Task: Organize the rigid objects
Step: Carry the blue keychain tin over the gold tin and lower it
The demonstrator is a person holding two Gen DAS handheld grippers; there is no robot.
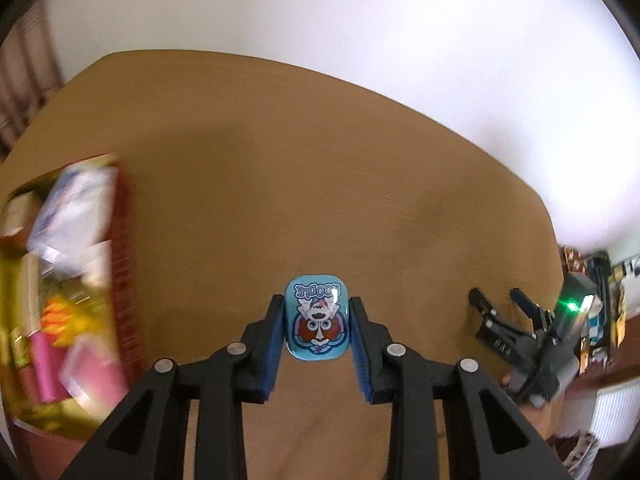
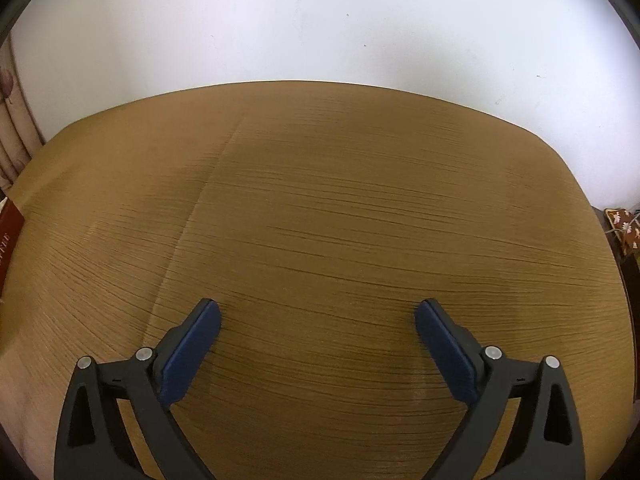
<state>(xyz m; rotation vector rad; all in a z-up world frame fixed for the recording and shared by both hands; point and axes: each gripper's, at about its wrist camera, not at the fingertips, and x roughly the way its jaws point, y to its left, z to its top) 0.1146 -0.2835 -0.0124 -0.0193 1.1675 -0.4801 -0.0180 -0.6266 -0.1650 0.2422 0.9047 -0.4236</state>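
left tool (image 1: 316,312) tilted down, gripping blue tin (image 1: 316,318) | right tool (image 2: 318,320) tilted down, spread wide, empty

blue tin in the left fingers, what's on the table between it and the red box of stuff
Nothing: in the left wrist view only bare brown table separates the blue tin, clamped in the left gripper, from the red box.

A wooden table (image 2: 320,208) stands against a white wall (image 2: 320,20), a curtain (image 2: 16,128) beside it.
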